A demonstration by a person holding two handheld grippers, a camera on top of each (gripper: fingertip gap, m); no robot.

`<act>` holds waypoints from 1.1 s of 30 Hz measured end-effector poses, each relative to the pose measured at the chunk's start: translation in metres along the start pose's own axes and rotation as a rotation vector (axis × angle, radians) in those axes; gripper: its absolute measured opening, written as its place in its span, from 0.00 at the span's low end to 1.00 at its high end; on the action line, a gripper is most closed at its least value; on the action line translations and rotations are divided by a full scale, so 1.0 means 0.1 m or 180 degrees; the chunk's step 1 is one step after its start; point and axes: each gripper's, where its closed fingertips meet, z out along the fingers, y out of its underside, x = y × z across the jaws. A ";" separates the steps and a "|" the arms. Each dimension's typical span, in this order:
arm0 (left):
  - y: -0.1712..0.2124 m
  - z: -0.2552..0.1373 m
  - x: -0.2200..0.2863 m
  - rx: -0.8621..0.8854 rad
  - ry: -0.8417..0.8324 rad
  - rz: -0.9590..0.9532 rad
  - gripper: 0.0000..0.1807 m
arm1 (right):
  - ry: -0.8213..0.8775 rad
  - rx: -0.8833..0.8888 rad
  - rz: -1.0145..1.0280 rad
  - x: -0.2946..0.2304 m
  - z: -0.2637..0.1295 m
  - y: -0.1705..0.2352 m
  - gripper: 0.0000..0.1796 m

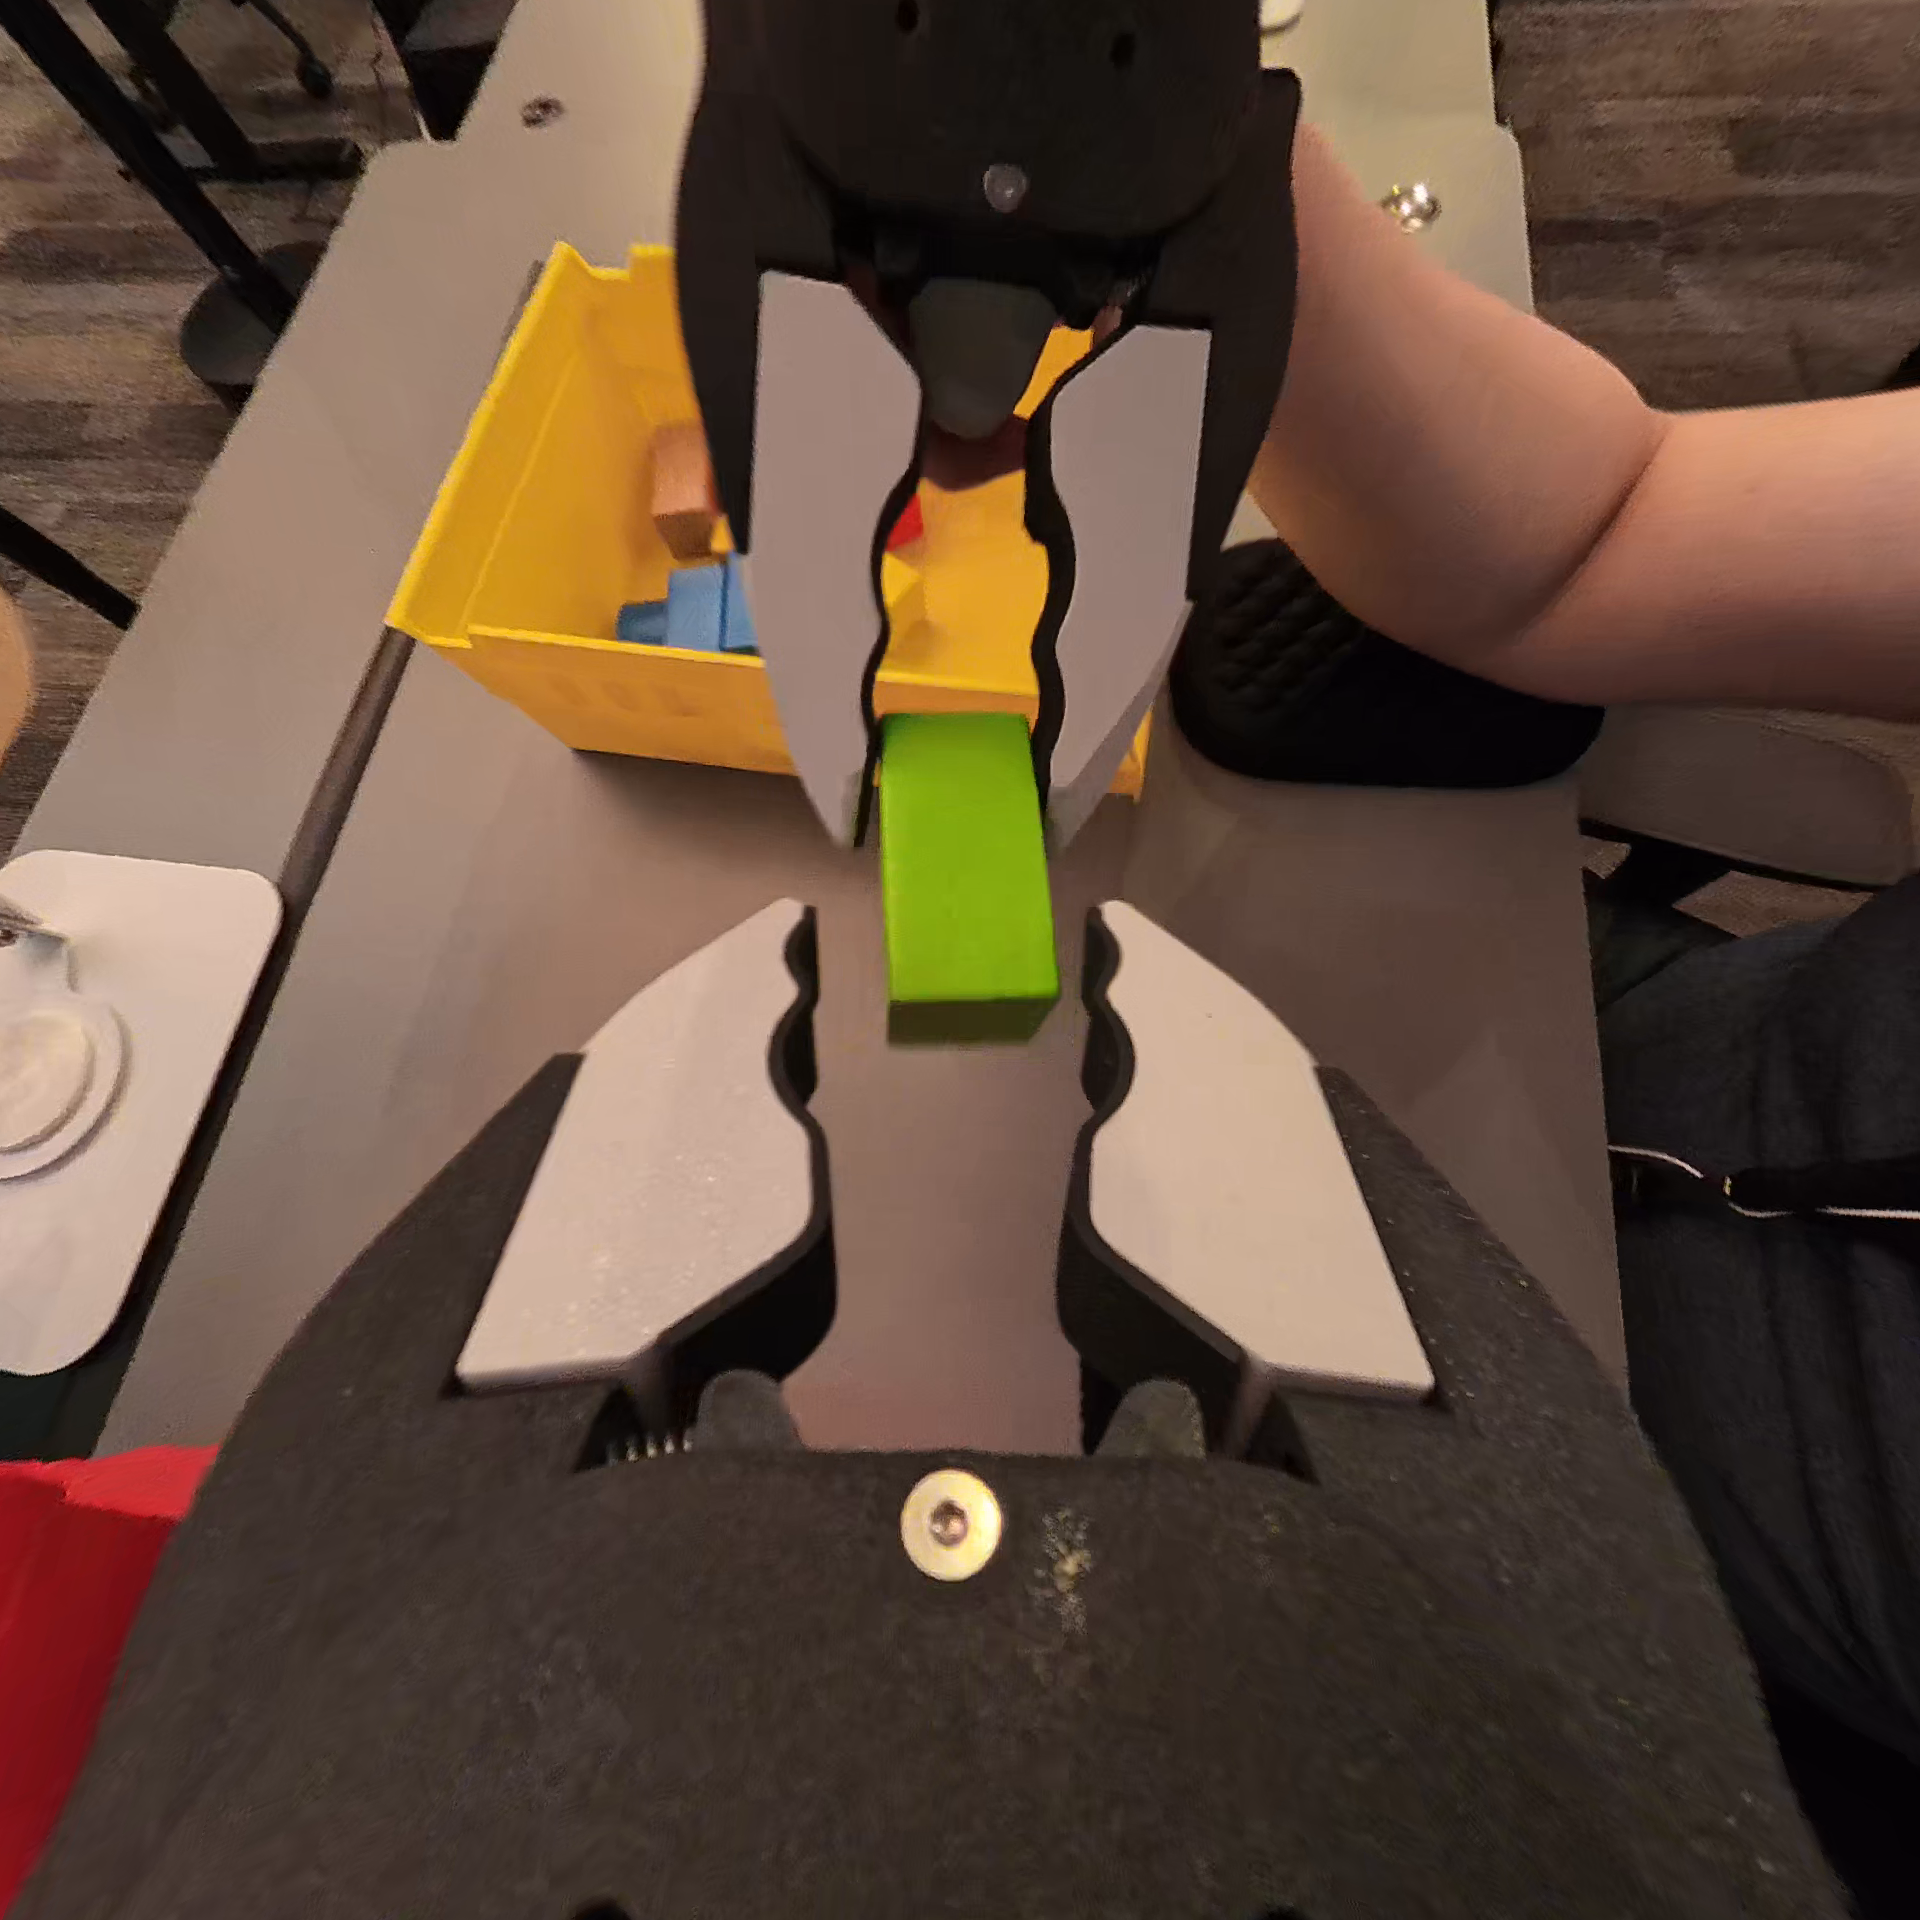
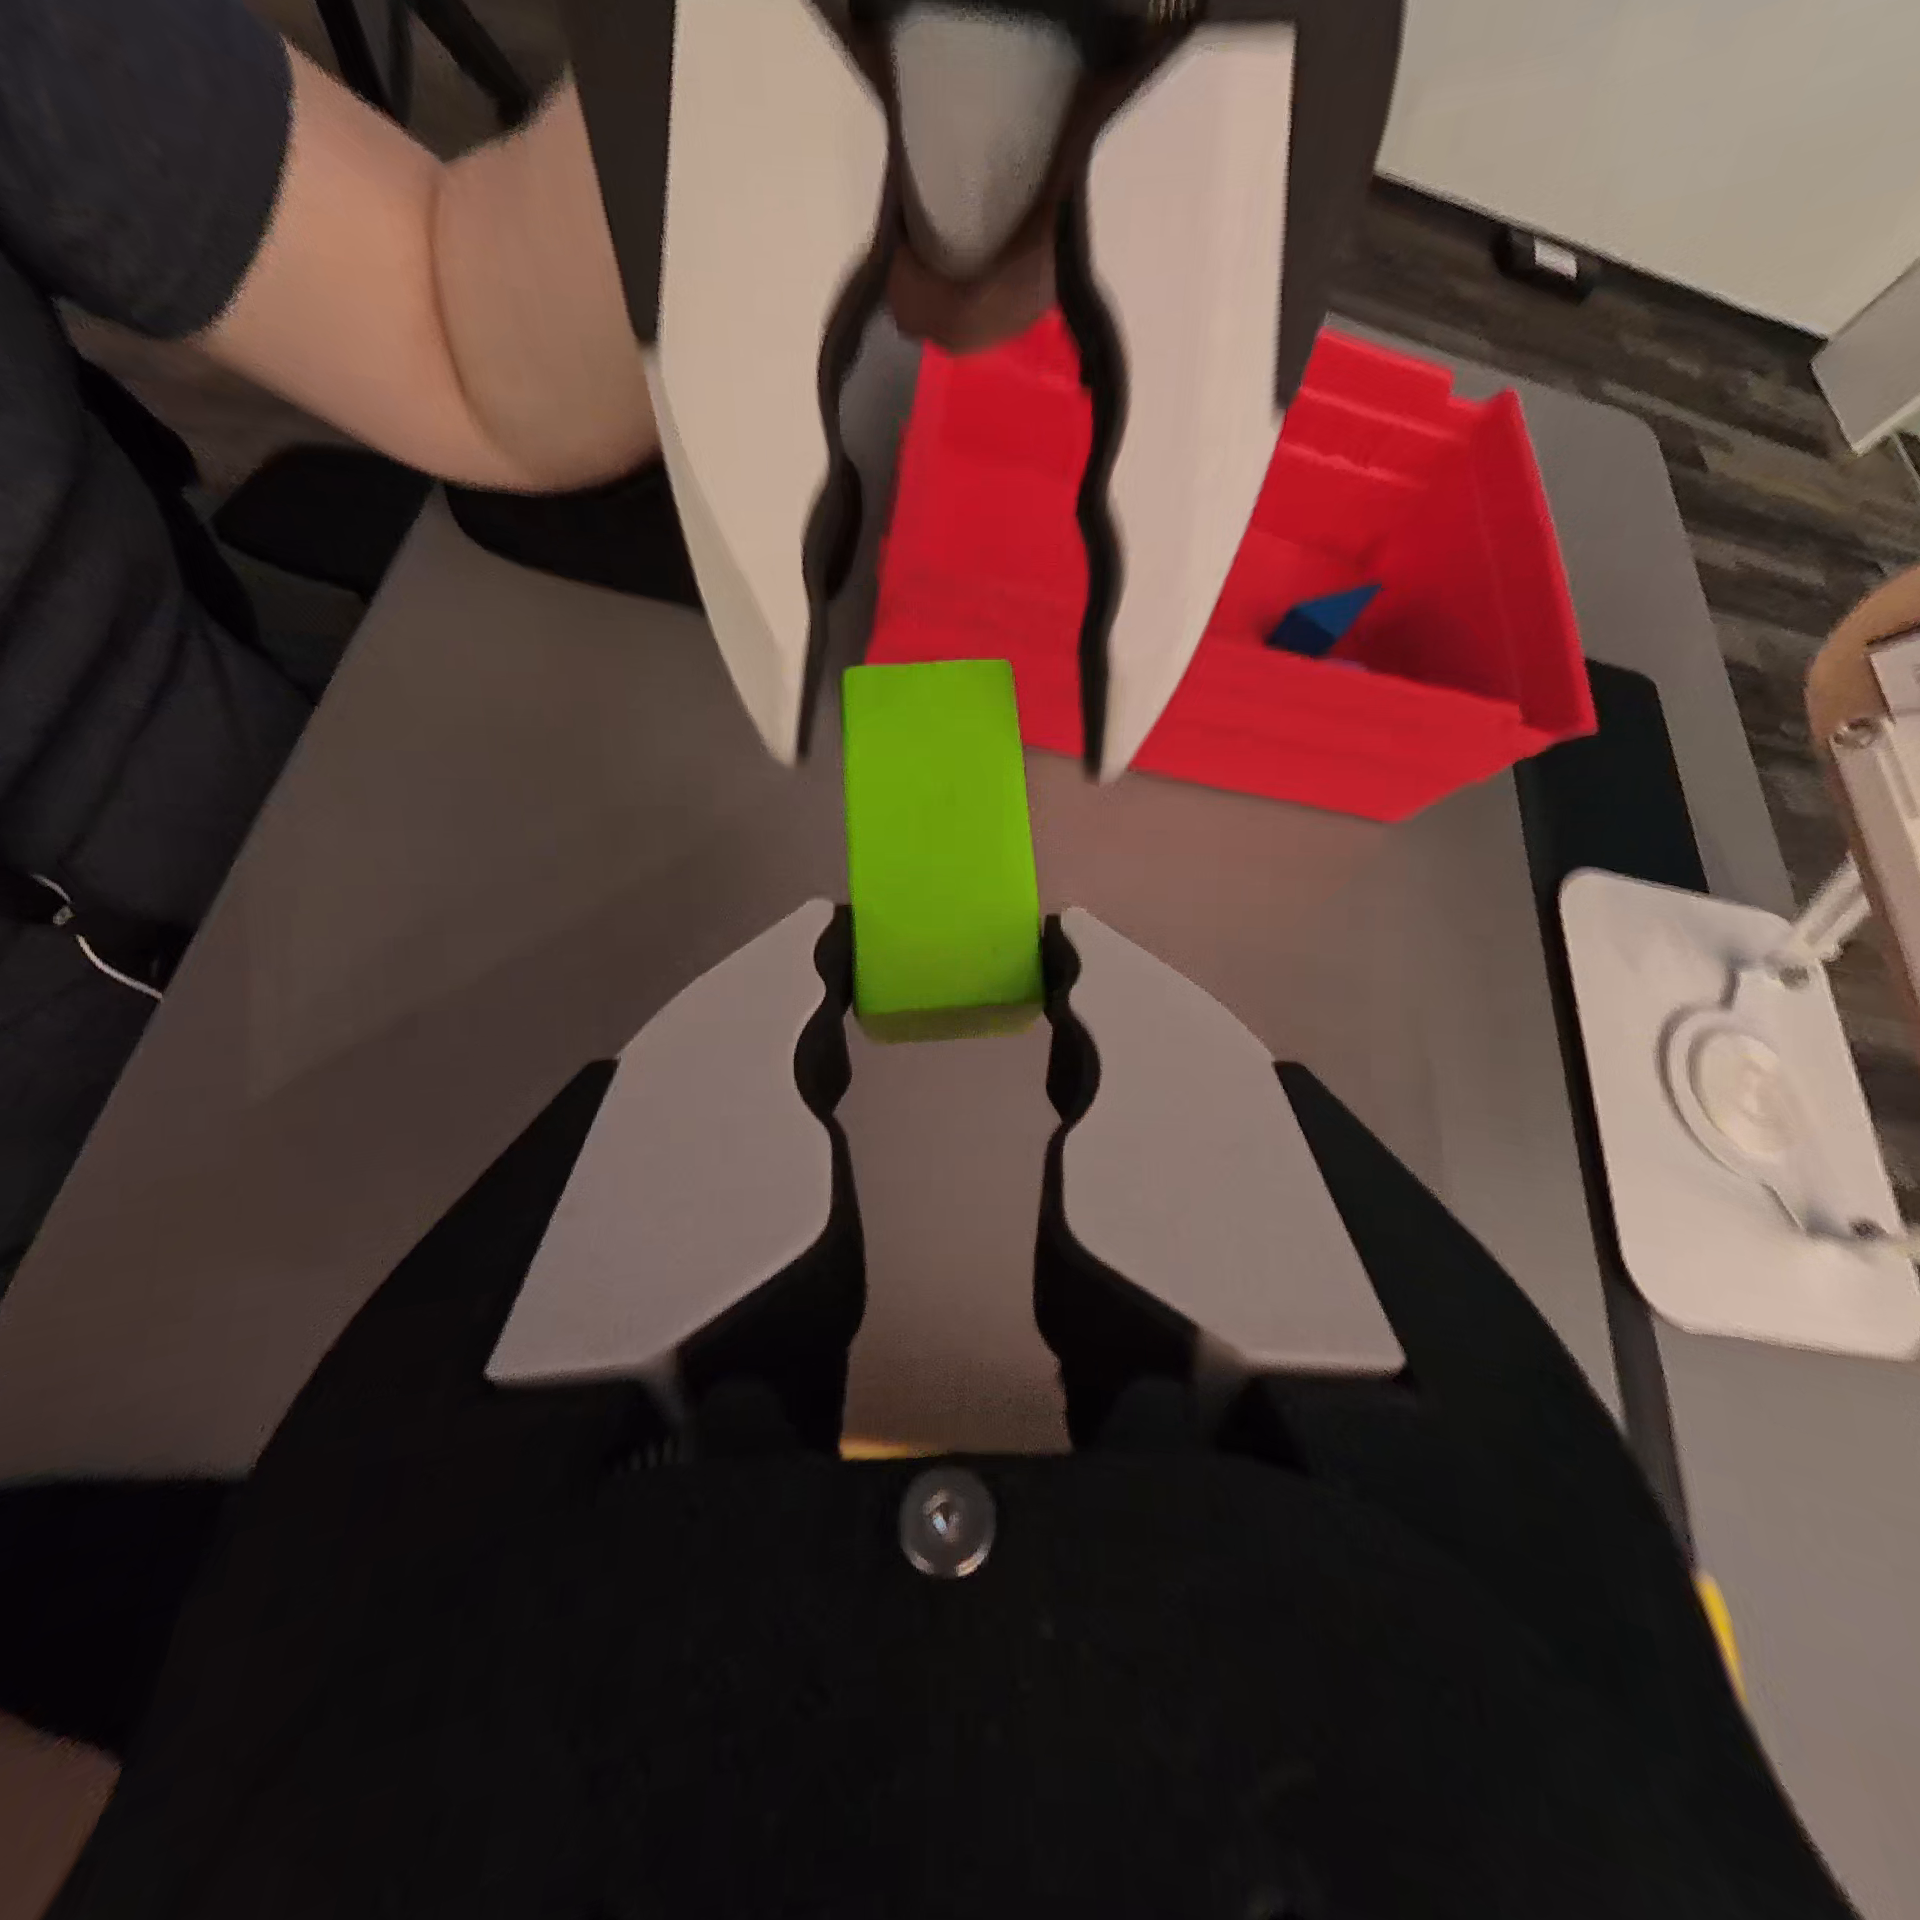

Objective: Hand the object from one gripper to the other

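I hold the green block (image 2: 940,847) in the right gripper (image 2: 948,961), its tips clamped on the block's near end, above the grey table (image 1: 520,935). The left gripper (image 1: 951,935) faces it head-on with its jaws apart, and the block's free end reaches just short of the gap between them without touching either finger. From the right wrist view the left gripper's tips seem to flank the far end, also without contact. I judge the grip was taken at one end so the other end is free for the receiving tool.

The block is a smooth, painted rectangular bar with crisp edges, likely wood. Both tools have rough black bodies, flat pale-grey fingers (image 1: 665,1143) and black wavy inner edges that should bite on a flat-sided piece.

Behind the right gripper stands a yellow bin (image 1: 499,499) holding blue, red and plain wooden pieces; behind the left one, a red bin (image 2: 1351,717) with a dark blue piece inside. A white lamp base (image 2: 1714,1122) sits at the table's edge.
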 end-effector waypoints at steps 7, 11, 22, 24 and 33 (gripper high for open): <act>-0.04 -0.32 -0.13 0.0221 -0.0225 -0.0106 0.29 | 0.0718 -0.0823 0.0744 0.12 -0.92 0.85 0.20; 0.02 -0.37 -0.19 0.0181 -0.0268 -0.0172 0.28 | 0.0721 -0.1608 0.1607 0.03 -1.12 1.68 0.20; 0.10 -0.32 -0.20 0.0023 -0.0265 -0.0175 0.27 | 0.0239 -0.2282 0.1607 0.13 -0.53 2.18 0.20; 0.11 -0.32 -0.20 0.0011 -0.0268 -0.0174 0.27 | 0.0221 -0.2354 0.1593 0.12 -0.52 2.23 0.20; 0.13 -0.35 -0.20 -0.0014 -0.0273 -0.0175 0.26 | 0.0139 -0.2752 0.1871 0.01 -0.52 2.38 0.20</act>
